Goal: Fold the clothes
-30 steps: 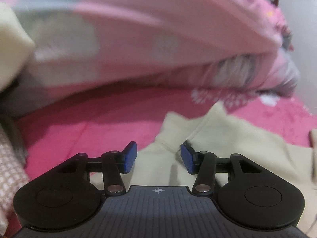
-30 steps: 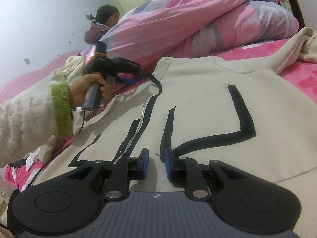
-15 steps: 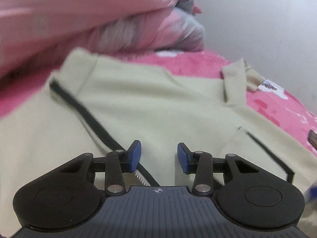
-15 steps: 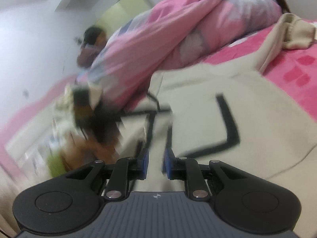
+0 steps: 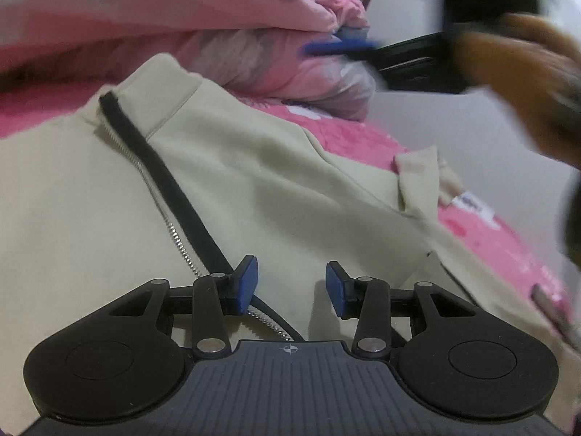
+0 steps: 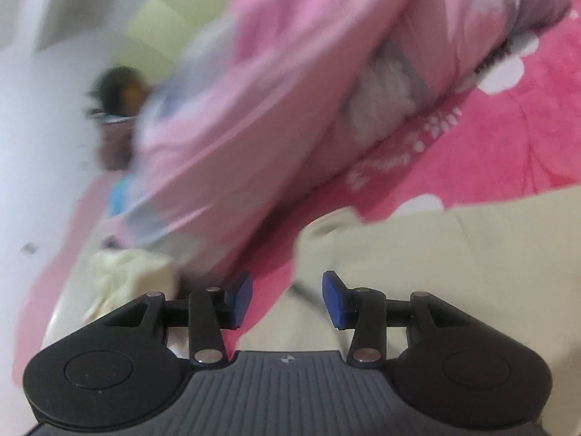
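Observation:
A cream zip-up jacket with a black zipper band lies flat on the pink bedsheet. My left gripper hovers open just over its chest, beside the zipper, with nothing between the blue pads. In the right wrist view my right gripper is also open, above the jacket's upper edge near the collar, holding nothing. The right gripper shows as a blurred shape at the top right of the left wrist view, with a hand behind it.
A rolled pink and grey quilt lies along the far side of the bed. A second cream garment sits bunched at the left. A person sits beyond the quilt, blurred. A white wall bounds the bed.
My right gripper has opened from nearly shut and swung up toward the jacket's collar and the quilt. My left gripper moved from the collar area over the jacket's chest.

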`<action>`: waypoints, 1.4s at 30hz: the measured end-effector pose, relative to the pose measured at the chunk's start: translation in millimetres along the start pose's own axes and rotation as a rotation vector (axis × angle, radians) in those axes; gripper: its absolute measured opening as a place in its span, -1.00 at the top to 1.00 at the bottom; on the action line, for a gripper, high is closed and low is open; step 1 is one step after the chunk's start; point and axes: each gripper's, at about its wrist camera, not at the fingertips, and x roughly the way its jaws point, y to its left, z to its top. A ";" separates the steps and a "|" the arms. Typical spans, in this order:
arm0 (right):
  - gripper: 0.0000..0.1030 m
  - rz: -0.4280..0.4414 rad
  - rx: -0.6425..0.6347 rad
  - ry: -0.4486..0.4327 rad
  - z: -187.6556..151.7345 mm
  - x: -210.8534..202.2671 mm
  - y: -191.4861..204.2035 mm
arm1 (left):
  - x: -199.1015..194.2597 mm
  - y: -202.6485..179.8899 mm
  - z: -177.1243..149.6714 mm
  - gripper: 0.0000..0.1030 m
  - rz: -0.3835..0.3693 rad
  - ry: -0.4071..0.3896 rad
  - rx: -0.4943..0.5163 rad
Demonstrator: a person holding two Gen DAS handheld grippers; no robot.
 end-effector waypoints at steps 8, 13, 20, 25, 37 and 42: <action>0.11 -0.180 0.037 0.202 65.7 136.8 -17.8 | 0.4 2.9 -0.1 0.17 -0.029 -0.011 -0.024; 0.11 -0.272 0.001 0.308 77.3 188.0 -10.2 | 0.4 3.7 -0.1 0.17 -0.041 -0.014 -0.036; 0.10 -0.379 -0.124 0.485 67.7 208.4 13.7 | 1.8 3.5 0.9 0.17 -0.047 -0.015 -0.044; 0.32 -0.418 -0.317 0.467 54.9 206.1 38.3 | 2.7 2.6 1.5 0.17 -0.049 -0.015 -0.046; 0.81 -0.499 -0.822 0.131 22.6 182.8 82.5 | 3.4 4.7 2.8 0.17 -0.049 -0.015 -0.045; 0.99 -0.537 -0.835 -0.029 25.6 185.9 75.5 | 3.9 5.3 3.1 0.17 -0.052 -0.016 -0.048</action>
